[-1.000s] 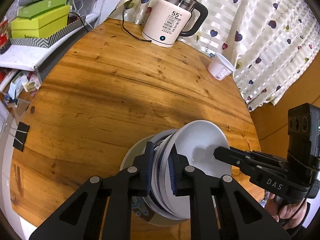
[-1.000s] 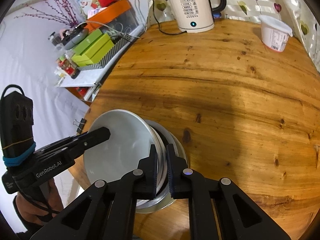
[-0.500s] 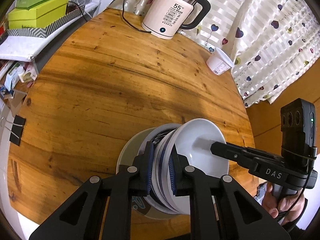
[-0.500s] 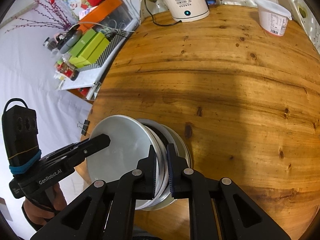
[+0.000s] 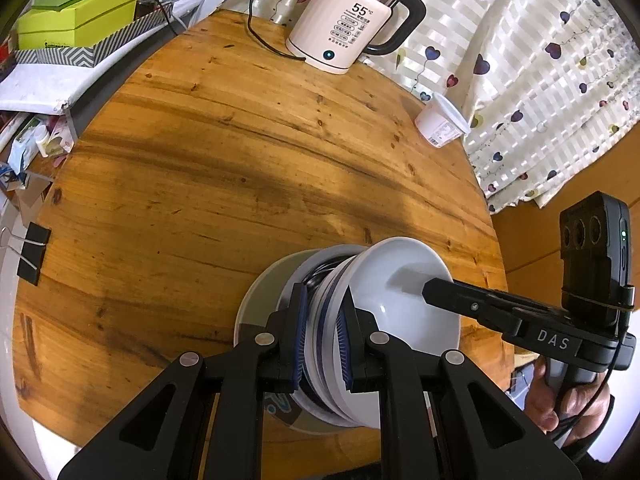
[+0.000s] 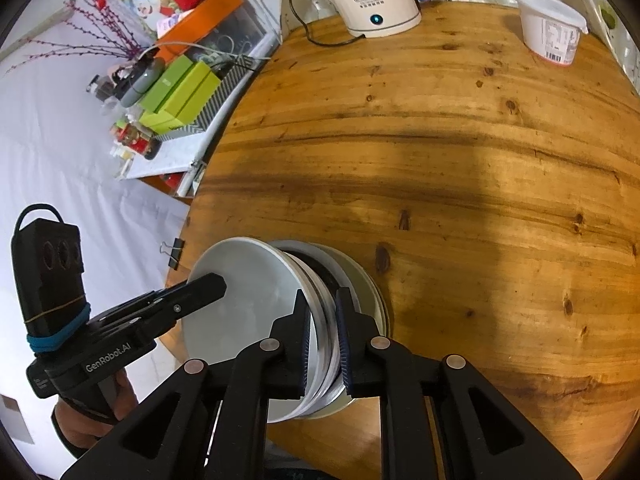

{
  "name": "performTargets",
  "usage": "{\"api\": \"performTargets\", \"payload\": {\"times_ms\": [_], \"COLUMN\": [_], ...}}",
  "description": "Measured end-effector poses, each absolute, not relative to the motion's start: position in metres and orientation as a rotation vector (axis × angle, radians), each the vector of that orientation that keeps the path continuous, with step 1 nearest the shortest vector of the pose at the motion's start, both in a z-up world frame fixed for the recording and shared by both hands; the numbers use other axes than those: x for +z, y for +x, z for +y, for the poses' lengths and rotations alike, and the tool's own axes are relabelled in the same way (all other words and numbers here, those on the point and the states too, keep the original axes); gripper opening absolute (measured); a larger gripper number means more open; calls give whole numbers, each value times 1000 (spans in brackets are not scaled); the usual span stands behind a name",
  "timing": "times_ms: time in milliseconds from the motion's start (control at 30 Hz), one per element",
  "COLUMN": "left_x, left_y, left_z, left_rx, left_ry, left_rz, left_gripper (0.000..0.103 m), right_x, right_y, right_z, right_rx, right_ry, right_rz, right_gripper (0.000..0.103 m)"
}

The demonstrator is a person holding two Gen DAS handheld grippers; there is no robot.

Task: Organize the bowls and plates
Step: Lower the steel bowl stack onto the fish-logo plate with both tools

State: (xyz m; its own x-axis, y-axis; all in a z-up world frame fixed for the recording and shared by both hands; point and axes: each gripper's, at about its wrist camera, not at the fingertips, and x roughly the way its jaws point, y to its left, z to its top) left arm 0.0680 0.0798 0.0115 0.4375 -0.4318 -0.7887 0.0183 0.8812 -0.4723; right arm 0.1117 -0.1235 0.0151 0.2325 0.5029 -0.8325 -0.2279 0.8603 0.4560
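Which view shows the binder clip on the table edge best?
The left wrist view: the binder clip appears large at the left rim of the table, black body and wire handles both clear. In the right wrist view the same clip is small, seen at an angle just beyond the bowl stack.

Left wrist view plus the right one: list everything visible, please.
stack of dishes: several, exact count unclear, white, tilted at the near table edge
kettle: one, cream with a black handle, far edge
lidded tub: one, white, far right
binder clip: one, black, left table edge
green boxes: at least two, shelf beside the table
curtain: one, white with hearts, behind
table: one, round, wooden
left gripper: black, jaws clamped on the stack
right gripper: black, jaws opening, stack rim between them
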Motion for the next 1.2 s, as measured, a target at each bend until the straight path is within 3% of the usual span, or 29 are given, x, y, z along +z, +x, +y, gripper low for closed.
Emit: {"api": "performTargets", "payload": {"times_ms": [767, 1200], "left_x": [18, 18], "left_y": [72, 71], "left_z": [81, 78], "left_rx": [-302, -278], "left_ry": [-404, -412], "left_rz": [998, 1060], "left_gripper": [15, 15], "right_x": [28, 29], "right_y": [112, 114], "right_z": [-123, -122], "right_rx": [553, 530], "right_ry": [249, 260], "right_rz": [1131, 1167], "right_gripper": [9, 8]}}
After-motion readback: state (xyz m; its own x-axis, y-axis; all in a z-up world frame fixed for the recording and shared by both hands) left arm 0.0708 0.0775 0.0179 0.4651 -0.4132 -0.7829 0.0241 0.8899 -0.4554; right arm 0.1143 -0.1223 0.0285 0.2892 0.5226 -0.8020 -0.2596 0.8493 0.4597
